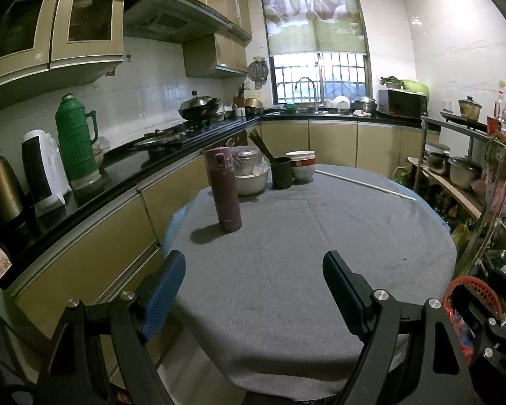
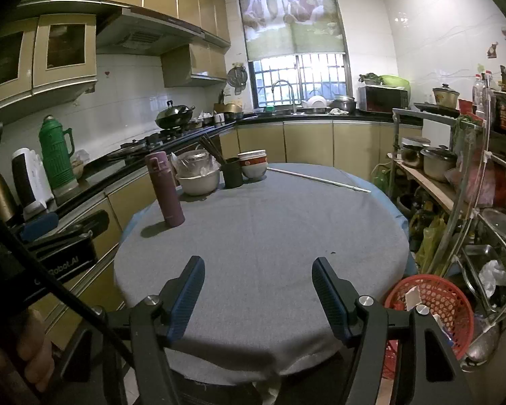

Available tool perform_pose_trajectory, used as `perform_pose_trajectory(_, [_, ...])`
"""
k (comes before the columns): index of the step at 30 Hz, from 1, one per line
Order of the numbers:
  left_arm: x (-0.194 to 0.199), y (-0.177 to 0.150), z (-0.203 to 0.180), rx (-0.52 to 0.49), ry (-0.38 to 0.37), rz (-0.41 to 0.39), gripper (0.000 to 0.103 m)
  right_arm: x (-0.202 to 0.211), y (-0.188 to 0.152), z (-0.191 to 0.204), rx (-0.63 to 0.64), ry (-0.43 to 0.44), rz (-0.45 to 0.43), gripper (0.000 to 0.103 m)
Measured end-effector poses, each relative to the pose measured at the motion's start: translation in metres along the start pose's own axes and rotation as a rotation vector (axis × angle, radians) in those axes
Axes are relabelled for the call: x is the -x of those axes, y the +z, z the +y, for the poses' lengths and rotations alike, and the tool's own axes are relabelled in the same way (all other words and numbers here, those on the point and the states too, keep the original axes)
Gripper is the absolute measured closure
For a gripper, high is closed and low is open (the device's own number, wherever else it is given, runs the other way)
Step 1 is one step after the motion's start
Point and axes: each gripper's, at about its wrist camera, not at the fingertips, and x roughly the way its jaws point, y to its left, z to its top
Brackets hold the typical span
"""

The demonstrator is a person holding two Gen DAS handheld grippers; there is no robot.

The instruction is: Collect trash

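A round table with a grey cloth (image 1: 286,253) (image 2: 270,236) fills both views. A red mesh trash basket (image 2: 431,307) stands on the floor right of the table with white scraps inside; its rim shows in the left wrist view (image 1: 472,290). My left gripper (image 1: 254,263) is open and empty above the table's near edge. My right gripper (image 2: 258,268) is open and empty above the near edge too. A tiny dark speck (image 2: 332,253) lies on the cloth. The left gripper's body shows at the left of the right wrist view (image 2: 50,233).
A maroon flask (image 1: 224,192) (image 2: 165,190), a covered white bowl (image 1: 251,173), a dark cup with chopsticks (image 1: 281,172), stacked bowls (image 1: 300,165) and a thin white rod (image 1: 364,182) stand at the table's far side. Counter at left, metal shelving (image 2: 472,185) at right.
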Motion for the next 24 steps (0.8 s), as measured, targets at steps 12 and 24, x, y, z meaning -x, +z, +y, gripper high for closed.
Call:
perform_pose_trajectory(12, [0.0004,-0.0007,-0.0013,-0.004,0.0,0.003,0.019,-0.0003,0.0002,0.0026,-0.004,-0.002,-0.001,0.033])
perform_pose_trajectory(24, [-0.0019,-0.0012,-0.0003,-0.005,-0.002,0.007,0.019,-0.0011,-0.0006,0.0033,-0.006,-0.001,0.0,0.033])
